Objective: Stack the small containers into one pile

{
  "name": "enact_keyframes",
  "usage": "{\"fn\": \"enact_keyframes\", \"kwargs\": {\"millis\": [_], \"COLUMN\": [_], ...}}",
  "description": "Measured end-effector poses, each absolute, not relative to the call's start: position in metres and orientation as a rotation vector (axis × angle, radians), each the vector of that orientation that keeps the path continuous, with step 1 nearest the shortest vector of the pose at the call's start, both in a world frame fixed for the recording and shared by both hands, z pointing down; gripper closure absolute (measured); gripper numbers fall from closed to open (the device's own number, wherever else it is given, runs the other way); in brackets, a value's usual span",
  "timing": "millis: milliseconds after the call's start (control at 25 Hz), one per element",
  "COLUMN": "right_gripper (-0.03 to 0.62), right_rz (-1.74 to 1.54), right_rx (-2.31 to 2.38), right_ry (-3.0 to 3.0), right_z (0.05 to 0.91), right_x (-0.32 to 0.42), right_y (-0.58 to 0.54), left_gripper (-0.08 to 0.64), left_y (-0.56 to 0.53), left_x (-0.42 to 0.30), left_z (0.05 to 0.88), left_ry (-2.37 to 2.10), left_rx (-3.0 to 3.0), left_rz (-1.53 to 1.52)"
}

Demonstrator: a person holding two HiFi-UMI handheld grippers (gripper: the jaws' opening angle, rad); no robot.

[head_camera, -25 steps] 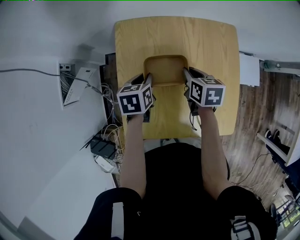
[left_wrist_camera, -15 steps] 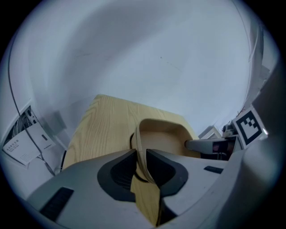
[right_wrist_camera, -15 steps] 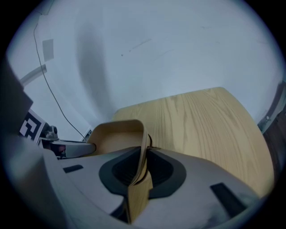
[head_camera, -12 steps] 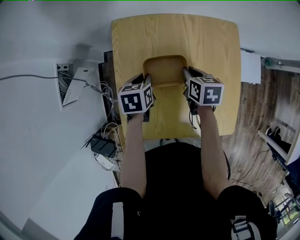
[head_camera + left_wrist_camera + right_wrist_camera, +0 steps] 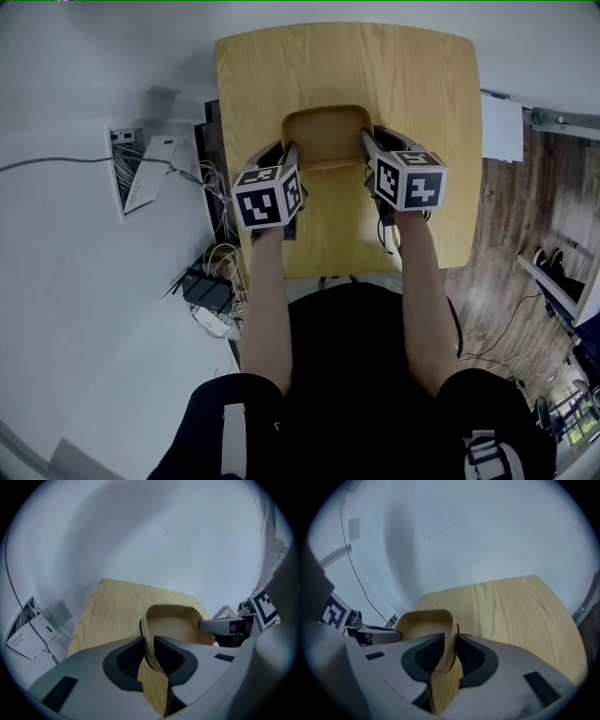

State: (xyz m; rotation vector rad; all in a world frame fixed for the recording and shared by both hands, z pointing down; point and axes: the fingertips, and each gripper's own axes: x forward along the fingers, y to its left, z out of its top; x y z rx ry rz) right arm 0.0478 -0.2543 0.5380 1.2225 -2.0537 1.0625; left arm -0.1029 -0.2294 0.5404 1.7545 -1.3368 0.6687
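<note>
Just easing open at right hand-held gripper [image 5: 451, 641], wall of nested containers [image 5: 328, 131] between its jaws; clamped on them at left hand-held gripper [image 5: 149, 644]. Likely releasing pile on desk [image 5: 412, 84].

Stacked containers [image 5: 325, 136] centred on the table [image 5: 422, 75], cable tangle [image 5: 218, 192] just beside its left edge
</note>
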Motion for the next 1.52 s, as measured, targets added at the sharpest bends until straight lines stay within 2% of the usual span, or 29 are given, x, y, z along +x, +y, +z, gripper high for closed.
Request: {"fn": "enact_keyframes", "kwargs": {"millis": [80, 360, 400, 480, 600, 960, 1520], "right_gripper": [0.491, 0.492, 0.492, 0.519, 0.586, 0.586, 0.588], "right_rz": [1.055, 1.012, 1.006, 0.989, 0.975, 0.949, 0.686], "right_rx": [1.23, 1.297, 1.303, 1.318, 1.331, 1.338, 1.323], "right_ry": [-2.077, -2.109, -2.115, -2.125, -2.143, -2.234, -2.618], "right_z": [0.534, 0.519, 0.516, 0.51, 0.502, 0.472, 0.349], "right_x": [0.048, 0.053, 0.053, 0.053, 0.052, 0.038, 0.001], "right_y": [-0.258, -0.262, -0.261, -0.26, -0.258, -0.242, -0.205], "left_gripper": [0.485, 0.486, 0.507, 0.554, 0.557, 0.557, 0.557], "left_y": [-0.232, -0.237, -0.237, -0.237, -0.237, -0.227, -0.209], "left_x": [-0.105, -0.115, -0.116, -0.118, -0.119, -0.117, -0.115], "left_z": [0.536, 0.518, 0.514, 0.506, 0.496, 0.462, 0.361], "left_ry": [-1.358, -1.45, -1.464, -1.485, -1.501, -1.504, -1.534], "left_rx": [1.764, 1.791, 1.797, 1.812, 1.839, 1.927, 2.143], "left_rz": [0.652, 0.616, 0.606, 0.582, 0.548, 0.437, 0.175]}}
